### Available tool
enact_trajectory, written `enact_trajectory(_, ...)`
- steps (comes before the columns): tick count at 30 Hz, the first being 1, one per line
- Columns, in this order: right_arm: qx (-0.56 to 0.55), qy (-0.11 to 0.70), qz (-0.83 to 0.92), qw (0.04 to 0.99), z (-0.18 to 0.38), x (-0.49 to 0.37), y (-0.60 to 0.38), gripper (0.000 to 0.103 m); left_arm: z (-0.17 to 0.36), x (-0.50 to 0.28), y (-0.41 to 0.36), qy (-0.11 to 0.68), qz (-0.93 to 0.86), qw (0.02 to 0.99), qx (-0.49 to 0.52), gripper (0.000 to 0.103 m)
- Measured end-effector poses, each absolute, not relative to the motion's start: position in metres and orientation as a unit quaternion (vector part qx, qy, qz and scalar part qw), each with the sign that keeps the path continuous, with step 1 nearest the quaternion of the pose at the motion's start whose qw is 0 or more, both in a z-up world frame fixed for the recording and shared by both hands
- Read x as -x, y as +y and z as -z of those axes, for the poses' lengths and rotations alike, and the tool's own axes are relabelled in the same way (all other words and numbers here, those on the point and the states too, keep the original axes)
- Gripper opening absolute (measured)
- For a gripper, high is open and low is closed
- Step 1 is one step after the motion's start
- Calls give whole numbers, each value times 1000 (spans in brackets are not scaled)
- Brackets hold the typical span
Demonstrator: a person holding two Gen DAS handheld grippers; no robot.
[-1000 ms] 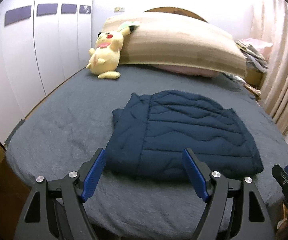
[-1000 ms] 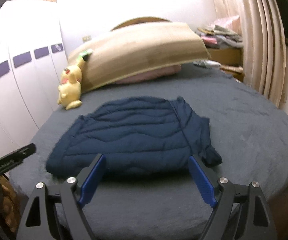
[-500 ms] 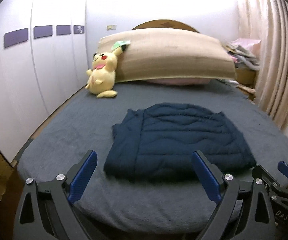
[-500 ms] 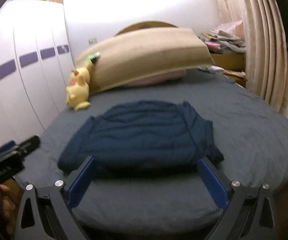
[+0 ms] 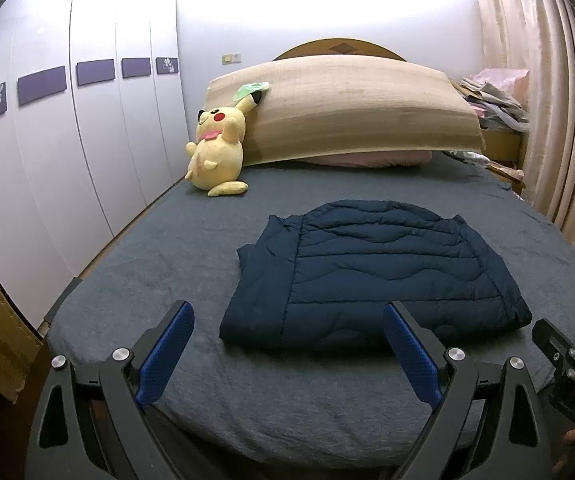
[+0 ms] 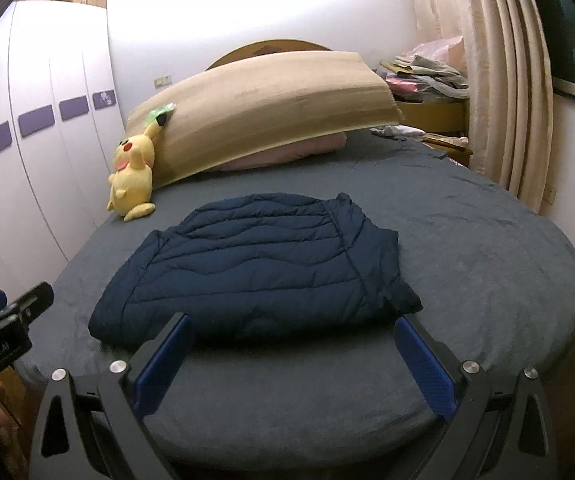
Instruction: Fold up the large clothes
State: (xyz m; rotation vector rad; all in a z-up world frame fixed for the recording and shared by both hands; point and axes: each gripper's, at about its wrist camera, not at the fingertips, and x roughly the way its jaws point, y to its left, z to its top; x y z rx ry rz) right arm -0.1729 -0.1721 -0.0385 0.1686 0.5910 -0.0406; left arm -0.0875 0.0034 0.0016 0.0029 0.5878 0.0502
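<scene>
A navy quilted puffer jacket (image 5: 371, 276) lies folded into a compact rectangle on the grey bed (image 5: 159, 264); it also shows in the right wrist view (image 6: 259, 276). My left gripper (image 5: 287, 344) is open and empty, held above the bed's near edge, short of the jacket's near left part. My right gripper (image 6: 293, 356) is open and empty, just short of the jacket's near edge. Each gripper shows at the edge of the other's view, the right one (image 5: 567, 364) and the left one (image 6: 3, 328).
A yellow plush toy (image 5: 217, 152) leans on a large tan pillow (image 5: 347, 108) at the headboard. White wardrobe doors (image 5: 67, 152) line the left side. Curtains (image 5: 547, 100) and a shelf with piled clothes (image 5: 491, 100) stand at the right.
Both grippers have pulled back and risen away from the jacket, so more of the bed and room shows. The jacket has not moved.
</scene>
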Motion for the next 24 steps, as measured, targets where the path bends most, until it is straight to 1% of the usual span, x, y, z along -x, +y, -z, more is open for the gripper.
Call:
enact_trajectory(10,-61,268,8,961,30,180,-163,102,3,85,6,301,-22,953,7,95)
enact_trajectory(24,-47,258,-1,965,27,184,-157,102,11,82,13,314,-26,949,21,95)
